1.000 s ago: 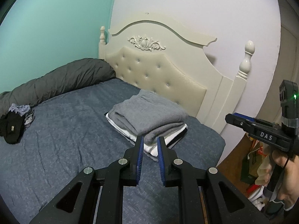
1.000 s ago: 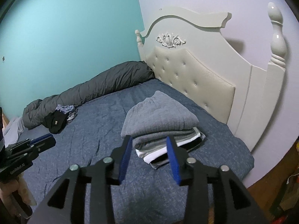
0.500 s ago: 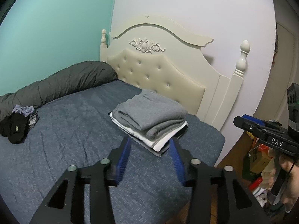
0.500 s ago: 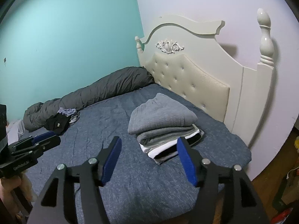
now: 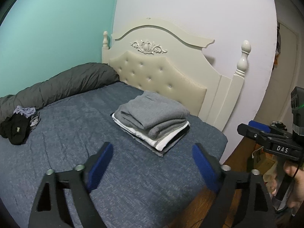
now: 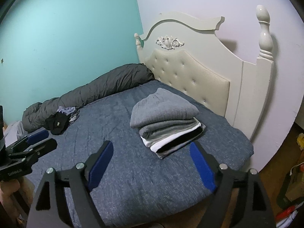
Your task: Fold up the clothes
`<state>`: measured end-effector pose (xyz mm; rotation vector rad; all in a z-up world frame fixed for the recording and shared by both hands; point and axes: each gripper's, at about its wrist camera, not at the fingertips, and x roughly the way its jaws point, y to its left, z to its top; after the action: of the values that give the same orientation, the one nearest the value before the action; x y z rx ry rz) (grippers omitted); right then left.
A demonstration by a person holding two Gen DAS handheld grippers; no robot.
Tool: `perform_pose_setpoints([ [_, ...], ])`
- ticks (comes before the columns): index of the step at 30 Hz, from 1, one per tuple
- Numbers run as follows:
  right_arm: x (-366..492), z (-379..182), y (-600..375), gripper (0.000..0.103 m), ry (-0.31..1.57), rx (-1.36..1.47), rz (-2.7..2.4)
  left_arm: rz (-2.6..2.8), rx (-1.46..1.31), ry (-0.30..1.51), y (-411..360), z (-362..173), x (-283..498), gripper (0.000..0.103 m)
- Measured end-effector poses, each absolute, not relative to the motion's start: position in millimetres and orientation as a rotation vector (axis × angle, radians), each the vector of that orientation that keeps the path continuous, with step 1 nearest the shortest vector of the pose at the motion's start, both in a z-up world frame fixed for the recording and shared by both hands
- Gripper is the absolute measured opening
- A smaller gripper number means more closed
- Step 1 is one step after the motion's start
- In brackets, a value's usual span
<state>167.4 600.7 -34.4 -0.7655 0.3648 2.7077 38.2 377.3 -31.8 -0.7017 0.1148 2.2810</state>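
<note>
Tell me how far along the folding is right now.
Done: a neat stack of folded clothes sits on the bed near the headboard. In hand: nothing; the left gripper and right gripper are both open and empty, held above the bed short of the stack. Left: a crumpled pile of clothes beside the rolled grey duvet.

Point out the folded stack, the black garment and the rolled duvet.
folded stack (image 5: 152, 112): left wrist view, on the top grey layer.
black garment (image 5: 16, 131): left wrist view, on its middle.
rolled duvet (image 6: 106, 87): right wrist view, mid-roll.
</note>
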Motion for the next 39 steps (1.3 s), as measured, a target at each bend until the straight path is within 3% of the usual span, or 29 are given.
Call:
perform_pose_setpoints([
  [4,171,-37,595,0.089,0.347,-0.762,2.702,2.3,-0.7,0.12,374,-33,40,0.103],
  [8,173,-40,592,0.098,0.345,-0.754,2.698,2.314,-0.688,0.125,371,-34,43,0.103],
  [39,184,-54,573,0.103,0.374,-0.742,2.708,2.384,-0.713,0.115,358,-43,53,0.103],
])
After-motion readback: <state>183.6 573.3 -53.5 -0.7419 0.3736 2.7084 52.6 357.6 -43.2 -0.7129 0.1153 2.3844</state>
